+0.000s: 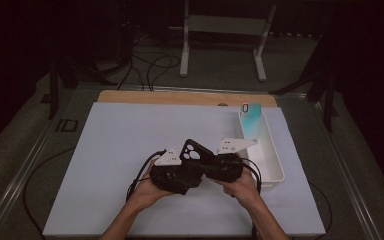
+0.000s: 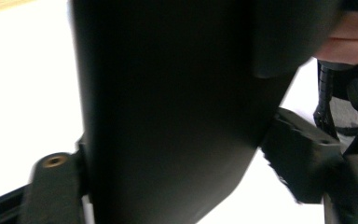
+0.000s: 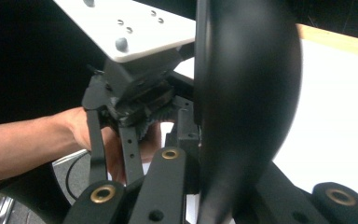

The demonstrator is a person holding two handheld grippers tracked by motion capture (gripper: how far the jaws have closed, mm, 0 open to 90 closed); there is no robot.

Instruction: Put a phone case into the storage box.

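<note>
Two grippers met over a black phone case at the near edge of a white table.

A dark room with cables and a white frame on the floor lay behind the white table (image 1: 130, 150), which had a wooden strip along its far edge. A white bin (image 1: 272, 160) stood at the right (a teal card propped inside). The phone case (image 1: 194, 151), smooth, matte, round-cornered, with camera cut-outs, stood between the tools. The right gripper (image 3: 233, 186) was clamped on its edge. The left gripper (image 2: 168, 186) had the case between its jaws; whether they pressed I could not tell.
</note>
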